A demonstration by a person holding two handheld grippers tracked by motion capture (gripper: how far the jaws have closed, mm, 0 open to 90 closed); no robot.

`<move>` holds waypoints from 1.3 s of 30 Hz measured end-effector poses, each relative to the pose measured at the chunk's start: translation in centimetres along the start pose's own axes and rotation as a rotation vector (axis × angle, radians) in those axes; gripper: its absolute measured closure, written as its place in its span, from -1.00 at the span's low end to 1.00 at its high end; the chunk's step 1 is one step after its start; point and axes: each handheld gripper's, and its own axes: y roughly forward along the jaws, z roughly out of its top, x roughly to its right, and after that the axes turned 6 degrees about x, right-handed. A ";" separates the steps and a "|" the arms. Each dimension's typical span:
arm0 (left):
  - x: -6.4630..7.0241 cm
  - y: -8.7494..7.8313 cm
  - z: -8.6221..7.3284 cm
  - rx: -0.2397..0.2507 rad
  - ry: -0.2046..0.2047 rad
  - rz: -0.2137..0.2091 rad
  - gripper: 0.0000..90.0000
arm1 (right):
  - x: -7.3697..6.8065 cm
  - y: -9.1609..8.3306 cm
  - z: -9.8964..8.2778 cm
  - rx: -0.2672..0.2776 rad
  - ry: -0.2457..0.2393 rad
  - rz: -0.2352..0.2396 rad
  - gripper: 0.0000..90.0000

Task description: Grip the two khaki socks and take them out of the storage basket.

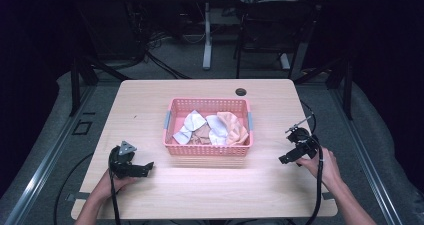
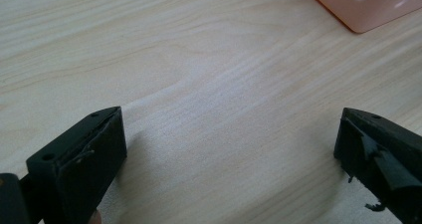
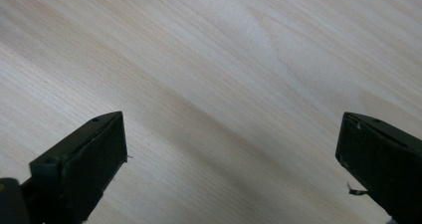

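Observation:
A pink plastic basket (image 1: pixel 207 149) stands in the middle of the wooden table (image 1: pixel 150 100) and holds several crumpled cloths, white (image 1: pixel 189 125) and peach (image 1: pixel 234 127). My left gripper (image 1: pixel 145 169) rests low on the table to the basket's front left, its jaws wide open over bare wood (image 2: pixel 229 129); a corner of the basket (image 2: pixel 366 7) lies ahead at the top right of its view. My right gripper (image 1: pixel 286 158) sits to the basket's right, held by a hand, open (image 3: pixel 231 134) with nothing between its fingers.
A round cable hole (image 1: pixel 241 91) lies at the table's far edge. Cables trail from both grippers off the near edge. Beyond the table are a desk leg (image 1: pixel 207 40) and dark frames on a grey floor.

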 end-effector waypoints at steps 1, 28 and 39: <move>0.0 0.0 0.0 0.000 0.000 0.000 -1.00 | 0.0 -0.2 0.1 -0.004 -0.004 -0.002 -1.00; 0.0 0.0 0.0 -0.001 0.002 -0.002 -1.00 | -3.5 -5.2 6.3 0.127 -0.103 0.070 -0.99; 0.0 0.0 0.0 -0.002 0.003 -0.001 -1.00 | -6.0 -5.8 10.0 0.164 -0.150 0.117 -0.99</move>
